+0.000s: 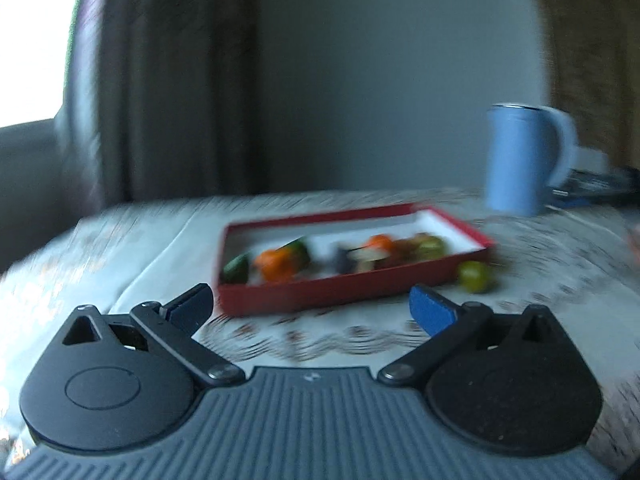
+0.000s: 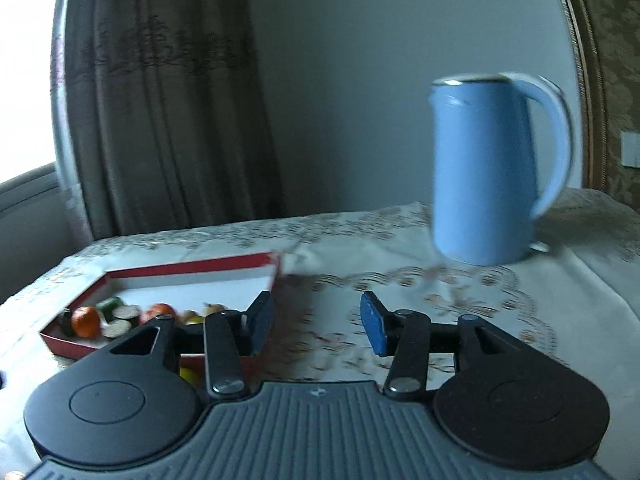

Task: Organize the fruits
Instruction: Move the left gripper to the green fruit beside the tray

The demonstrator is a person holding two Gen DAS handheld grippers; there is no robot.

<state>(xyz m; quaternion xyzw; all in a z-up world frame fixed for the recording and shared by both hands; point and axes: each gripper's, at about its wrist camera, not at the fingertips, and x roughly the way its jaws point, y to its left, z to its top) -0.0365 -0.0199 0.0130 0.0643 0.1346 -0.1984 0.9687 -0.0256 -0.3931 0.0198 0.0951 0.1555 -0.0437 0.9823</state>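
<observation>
A red shallow box (image 1: pixel 320 298) with a white inside lies on the table and holds several small fruits, among them an orange one (image 1: pixel 276 264) and a green one (image 1: pixel 236 269). A yellow-green fruit (image 1: pixel 474 276) sits on the cloth just outside the box's right corner. My left gripper (image 1: pixel 312 308) is open and empty, just short of the box's near wall. In the right wrist view the box (image 2: pixel 176 270) lies to the left. My right gripper (image 2: pixel 316 326) is open and empty over the cloth beside the box's right end. A yellow-green fruit (image 2: pixel 188 374) peeks out under its left finger.
A tall light-blue kettle (image 1: pixel 520 160) stands at the back right of the table, also in the right wrist view (image 2: pixel 488 172). A patterned white tablecloth (image 2: pixel 440 304) covers the table. Brown curtains (image 2: pixel 160 100) and a window lie behind on the left.
</observation>
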